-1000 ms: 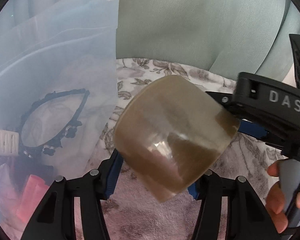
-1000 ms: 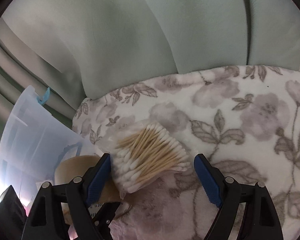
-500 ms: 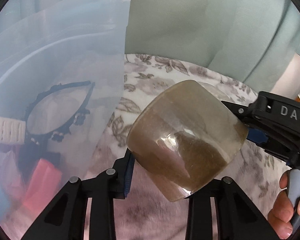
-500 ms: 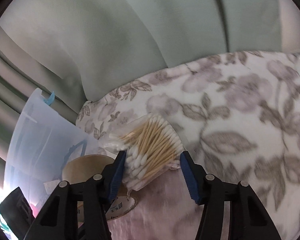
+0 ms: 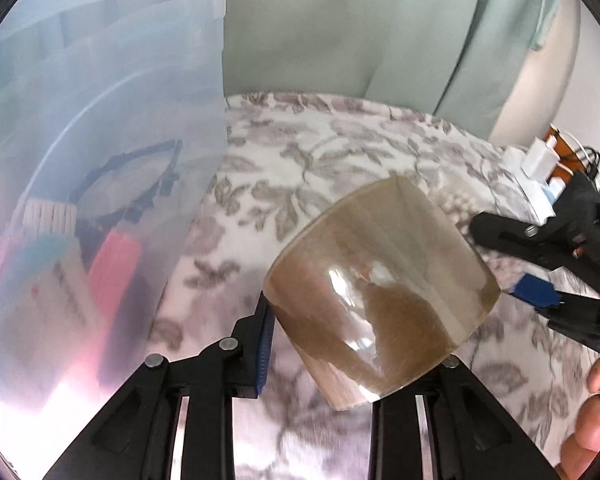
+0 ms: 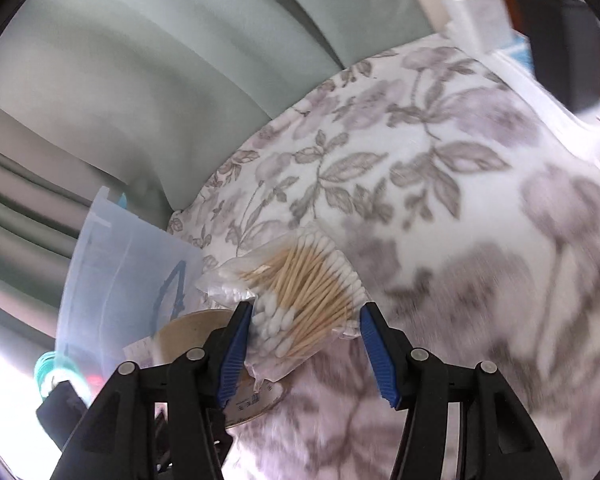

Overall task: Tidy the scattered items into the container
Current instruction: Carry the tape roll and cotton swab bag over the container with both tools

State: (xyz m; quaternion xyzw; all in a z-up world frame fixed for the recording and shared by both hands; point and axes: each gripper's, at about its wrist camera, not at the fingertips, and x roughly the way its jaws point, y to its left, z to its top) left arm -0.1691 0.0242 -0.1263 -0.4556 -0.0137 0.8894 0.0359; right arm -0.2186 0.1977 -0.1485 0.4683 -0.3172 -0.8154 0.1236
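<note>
My left gripper is shut on a brown roll of packing tape and holds it above the floral blanket, right of the translucent plastic container. The container holds a black headband, a pink item and a white comb. My right gripper is shut on a clear bag of cotton swabs, lifted off the blanket. The tape roll and the container show at the lower left of the right wrist view. The right gripper shows at the right of the left wrist view.
A floral blanket covers the surface. Green curtains hang behind. A white charger and other clutter sit at the blanket's far right edge, also in the left wrist view.
Both grippers rose and swung; the right gripper closed on the swab bag and lifted it. The container shifted left in the left wrist view, and the clutter at the right came into sight.
</note>
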